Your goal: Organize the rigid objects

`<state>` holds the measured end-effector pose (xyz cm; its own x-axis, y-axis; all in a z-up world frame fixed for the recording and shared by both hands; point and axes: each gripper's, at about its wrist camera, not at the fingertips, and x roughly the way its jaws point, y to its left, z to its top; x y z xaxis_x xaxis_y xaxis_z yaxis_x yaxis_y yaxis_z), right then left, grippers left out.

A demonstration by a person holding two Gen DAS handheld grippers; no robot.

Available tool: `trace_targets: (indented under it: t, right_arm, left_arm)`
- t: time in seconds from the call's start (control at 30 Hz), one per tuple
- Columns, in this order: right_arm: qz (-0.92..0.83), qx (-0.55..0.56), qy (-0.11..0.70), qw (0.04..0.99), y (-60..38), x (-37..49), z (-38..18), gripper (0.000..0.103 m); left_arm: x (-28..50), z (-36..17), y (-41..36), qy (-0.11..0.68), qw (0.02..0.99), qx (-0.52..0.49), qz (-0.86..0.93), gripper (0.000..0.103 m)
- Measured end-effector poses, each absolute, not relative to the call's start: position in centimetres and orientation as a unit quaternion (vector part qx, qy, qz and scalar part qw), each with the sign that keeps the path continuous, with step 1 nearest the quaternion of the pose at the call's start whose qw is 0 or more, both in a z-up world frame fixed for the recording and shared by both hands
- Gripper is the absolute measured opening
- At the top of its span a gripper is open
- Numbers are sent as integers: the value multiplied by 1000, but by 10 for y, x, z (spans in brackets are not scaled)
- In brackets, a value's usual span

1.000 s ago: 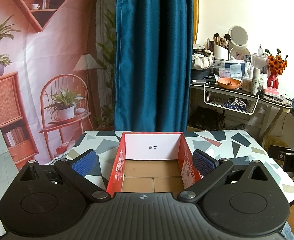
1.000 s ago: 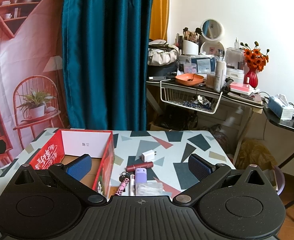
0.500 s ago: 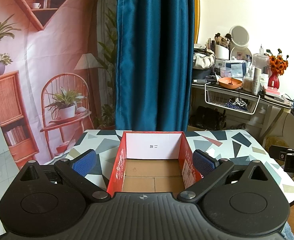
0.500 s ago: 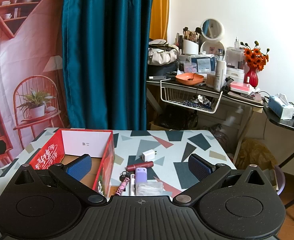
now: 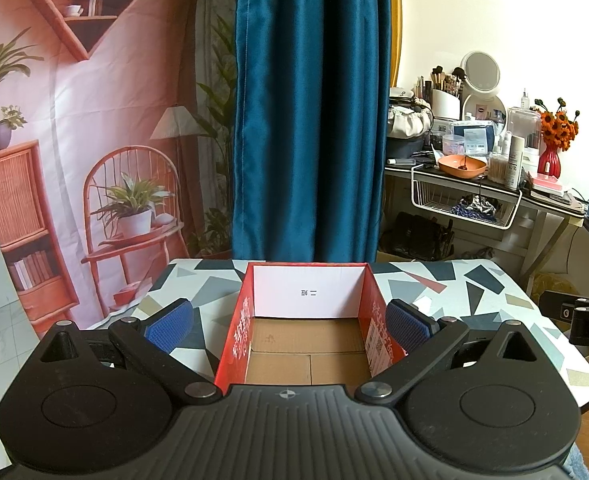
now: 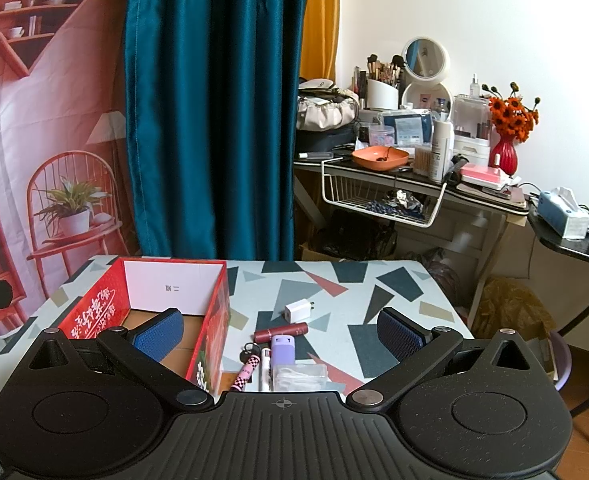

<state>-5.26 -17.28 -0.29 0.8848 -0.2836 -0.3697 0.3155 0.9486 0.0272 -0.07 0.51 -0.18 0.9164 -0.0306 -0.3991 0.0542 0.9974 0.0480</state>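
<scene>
Items: charger (image 6: 299,310), lipstick (image 6: 280,331), purple case (image 6: 282,349), pens (image 6: 254,366), clear box (image 6: 300,376) lay clustered on counter (image 6: 398,280), just right of box (image 6: 214,320).
Box: empty, open-topped; likely the drop target.
Left claw (image 5: 288,322): wide open, empty, straddling box (image 5: 308,340).
Right claw (image 6: 280,334): wide open, empty, items between its fingers, none touched.

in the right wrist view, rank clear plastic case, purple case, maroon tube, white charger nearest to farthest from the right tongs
1. clear plastic case, just ahead of the right tongs, low centre
2. purple case, behind it
3. maroon tube, lying crosswise beyond
4. white charger, farthest out on the table
</scene>
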Motion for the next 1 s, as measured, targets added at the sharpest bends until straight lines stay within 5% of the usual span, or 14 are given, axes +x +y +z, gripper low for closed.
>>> trace_targets:
  t: [1.0]
  right_arm:
    - [-118, 37, 174, 977, -177, -16, -34, 103]
  left_arm:
    - [37, -19, 24, 169, 981, 66, 62, 103]
